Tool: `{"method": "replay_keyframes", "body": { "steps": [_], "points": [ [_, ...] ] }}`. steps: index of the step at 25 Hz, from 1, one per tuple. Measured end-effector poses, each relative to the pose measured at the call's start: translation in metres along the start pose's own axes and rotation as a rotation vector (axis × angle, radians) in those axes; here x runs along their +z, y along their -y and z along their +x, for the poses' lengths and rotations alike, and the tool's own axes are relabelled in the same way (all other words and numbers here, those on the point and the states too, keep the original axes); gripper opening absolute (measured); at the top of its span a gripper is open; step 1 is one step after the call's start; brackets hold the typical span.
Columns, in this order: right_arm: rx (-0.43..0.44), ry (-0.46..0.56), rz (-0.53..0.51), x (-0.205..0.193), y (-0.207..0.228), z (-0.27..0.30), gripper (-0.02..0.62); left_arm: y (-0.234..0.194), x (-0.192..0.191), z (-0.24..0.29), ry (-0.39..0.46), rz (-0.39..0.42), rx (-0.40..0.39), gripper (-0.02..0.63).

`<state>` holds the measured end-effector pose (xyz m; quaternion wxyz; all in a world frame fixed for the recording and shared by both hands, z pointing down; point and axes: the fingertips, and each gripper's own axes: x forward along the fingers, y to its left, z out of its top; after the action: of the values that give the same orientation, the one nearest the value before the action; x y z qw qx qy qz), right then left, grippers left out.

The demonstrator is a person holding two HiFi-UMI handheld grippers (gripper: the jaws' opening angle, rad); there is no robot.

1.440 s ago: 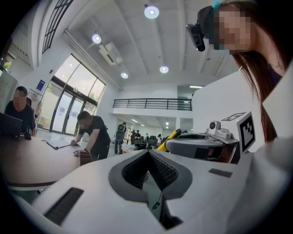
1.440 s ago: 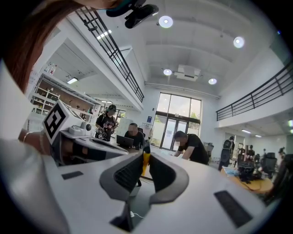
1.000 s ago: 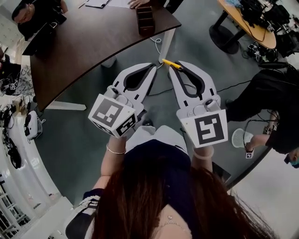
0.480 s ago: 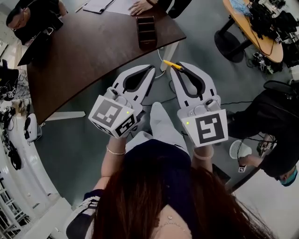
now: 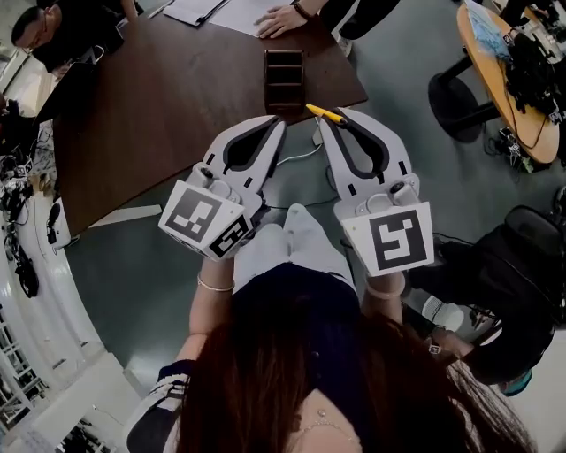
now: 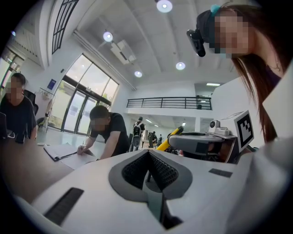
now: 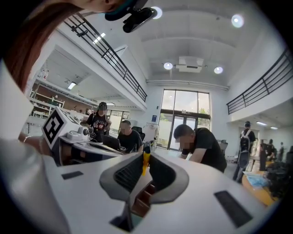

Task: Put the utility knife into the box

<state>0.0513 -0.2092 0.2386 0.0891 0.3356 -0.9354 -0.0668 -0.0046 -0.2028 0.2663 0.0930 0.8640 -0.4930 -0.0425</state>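
Observation:
A yellow utility knife (image 5: pixel 325 114) sticks out leftward from the tips of my right gripper (image 5: pixel 336 119), which is shut on it. In the right gripper view the knife (image 7: pixel 145 161) stands pinched between the closed jaws. The box (image 5: pixel 285 78), a dark brown compartmented organizer, stands on the near corner of the dark table (image 5: pixel 177 97), just beyond both gripper tips. It shows through the right jaws as the box (image 7: pixel 143 201). My left gripper (image 5: pixel 268 125) is shut with nothing in it, level with the right one. In the left gripper view the left gripper (image 6: pixel 149 171) is closed and the knife (image 6: pixel 165 139) shows at right.
People sit and lean at the table's far side over papers (image 5: pixel 221 11); a hand (image 5: pixel 279 18) rests behind the box. A cable (image 5: pixel 299 154) lies on the grey floor. A round wooden table (image 5: pixel 491 62) stands at right. A seated person (image 5: pixel 508 301) in black is at lower right.
The person has stepped toward the table, so the box and table corner now lie right ahead of the gripper tips. Both grippers stay shut, the knife still held in the right one.

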Motion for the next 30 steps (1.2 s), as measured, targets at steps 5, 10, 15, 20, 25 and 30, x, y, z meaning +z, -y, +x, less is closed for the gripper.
{"method": "replay_keyframes", "body": {
  "steps": [5, 10, 15, 20, 25, 30],
  "points": [
    [0.003, -0.027, 0.019, -0.008, -0.016, 0.028, 0.052, -0.034, -0.004, -0.013, -0.01, -0.015, 0.015, 0.0],
    [0.002, -0.073, 0.061, -0.021, -0.011, 0.05, 0.052, -0.056, -0.015, 0.0, -0.039, -0.053, 0.009, 0.0],
    [-0.012, -0.119, 0.083, -0.045, 0.0, 0.078, 0.052, -0.079, -0.026, 0.019, -0.04, -0.077, 0.001, 0.0],
    [-0.018, -0.172, 0.184, -0.087, 0.002, 0.102, 0.052, -0.1, -0.056, 0.031, -0.068, -0.117, -0.006, 0.0],
    [-0.028, -0.25, 0.236, -0.139, 0.0, 0.122, 0.052, -0.118, -0.088, 0.033, -0.098, -0.168, 0.018, 0.0],
    [-0.032, -0.295, 0.283, -0.181, -0.004, 0.134, 0.052, -0.129, -0.122, 0.038, -0.128, -0.218, 0.032, 0.0]
  ]
}}
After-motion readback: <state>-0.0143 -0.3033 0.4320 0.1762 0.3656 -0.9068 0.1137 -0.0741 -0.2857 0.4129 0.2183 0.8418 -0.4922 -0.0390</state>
